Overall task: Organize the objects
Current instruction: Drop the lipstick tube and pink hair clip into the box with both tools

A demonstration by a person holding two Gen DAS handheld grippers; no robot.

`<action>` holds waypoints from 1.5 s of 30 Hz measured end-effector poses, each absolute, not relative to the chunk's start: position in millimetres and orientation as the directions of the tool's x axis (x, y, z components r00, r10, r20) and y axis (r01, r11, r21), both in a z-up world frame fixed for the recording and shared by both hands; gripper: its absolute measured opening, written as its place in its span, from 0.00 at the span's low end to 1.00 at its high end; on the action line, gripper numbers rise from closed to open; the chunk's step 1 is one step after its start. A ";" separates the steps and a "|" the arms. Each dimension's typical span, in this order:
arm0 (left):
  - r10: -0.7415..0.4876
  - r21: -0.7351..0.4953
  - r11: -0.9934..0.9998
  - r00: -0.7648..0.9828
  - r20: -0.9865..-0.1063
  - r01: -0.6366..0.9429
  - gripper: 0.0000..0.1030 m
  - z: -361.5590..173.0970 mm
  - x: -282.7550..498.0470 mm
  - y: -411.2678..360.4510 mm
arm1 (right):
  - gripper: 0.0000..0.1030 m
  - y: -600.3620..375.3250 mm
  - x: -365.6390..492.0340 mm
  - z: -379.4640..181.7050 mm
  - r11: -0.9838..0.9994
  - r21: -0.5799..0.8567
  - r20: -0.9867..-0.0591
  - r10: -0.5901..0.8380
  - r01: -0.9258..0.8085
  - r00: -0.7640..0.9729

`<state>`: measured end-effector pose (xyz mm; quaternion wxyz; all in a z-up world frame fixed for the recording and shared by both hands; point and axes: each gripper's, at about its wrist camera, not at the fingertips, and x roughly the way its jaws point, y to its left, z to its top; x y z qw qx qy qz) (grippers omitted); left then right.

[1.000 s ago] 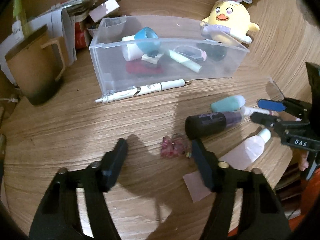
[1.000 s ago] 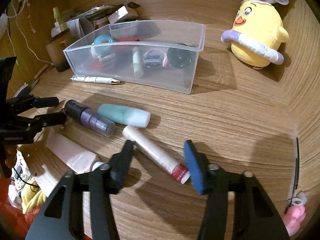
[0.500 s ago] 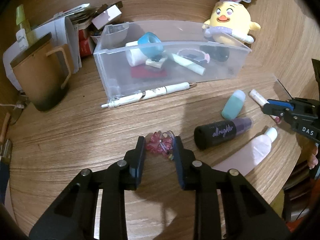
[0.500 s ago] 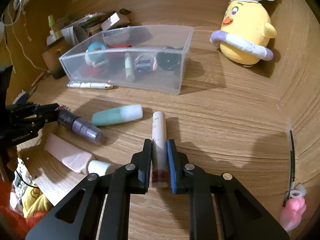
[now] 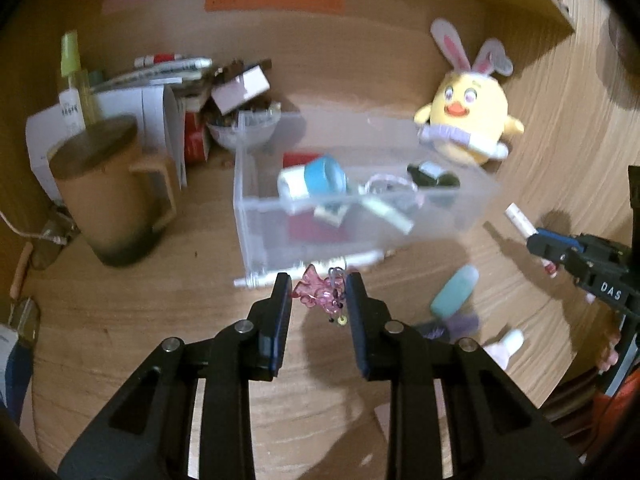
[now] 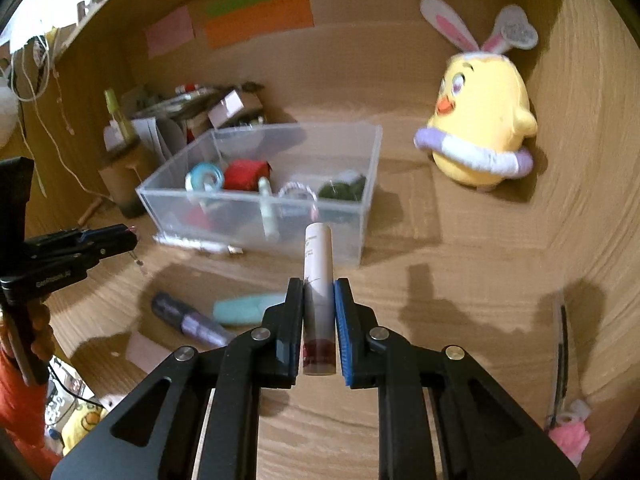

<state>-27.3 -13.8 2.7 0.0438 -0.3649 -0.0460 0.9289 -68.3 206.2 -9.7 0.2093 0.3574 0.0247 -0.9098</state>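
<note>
At the far left of the tabletop (image 5: 132,320) stands a brown mug (image 5: 110,196) with a wooden lid, backed by a heap of papers and small boxes (image 5: 168,92). Right of it sits the clear plastic bin (image 5: 276,236), already holding a blue-and-white roll (image 5: 316,178), a red item (image 6: 244,174), a pale stick (image 6: 269,212) and a dark object (image 6: 342,189); a white pen (image 6: 200,245) lies on the wood just beside the bin's near wall. The left claw (image 5: 318,300) is clenched on a pink charm (image 5: 320,294), which hangs between its pads, lifted off the wood just near of the bin. Right of that, a teal bottle (image 5: 456,292), a dark purple tube (image 6: 188,320) and a pale pink tube (image 5: 506,346) lie close together on the tabletop. The right claw (image 6: 318,308) is clamped on a white tube with a dark red end (image 6: 318,264), holding it clear of the wood with its white end pointing toward the bin's near right corner. At the far right a yellow chick plush with rabbit ears (image 6: 480,128) stands upright, and a small pink item (image 6: 570,436) lies at the near right edge.
</note>
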 end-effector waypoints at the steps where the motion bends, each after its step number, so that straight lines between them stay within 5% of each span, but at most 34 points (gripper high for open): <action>1: 0.115 -0.119 -0.992 -0.737 -0.666 -0.047 0.27 6.0 -28.2 -14.1 | 0.14 204.4 -69.3 -5.9 -0.909 0.103 -0.654 -0.367 0.403 -0.662; 25: 0.092 -0.139 -0.990 -0.811 -0.578 -0.013 0.27 49.8 -71.9 -30.2 | 0.14 150.3 -128.4 41.9 -0.865 0.148 -0.537 -0.477 0.479 -0.696; 45: 0.084 -0.133 -0.991 -0.746 -0.661 0.006 0.27 9.5 -109.4 -39.6 | 0.14 128.0 -197.7 -3.7 -0.888 0.116 -0.676 -0.399 0.445 -0.619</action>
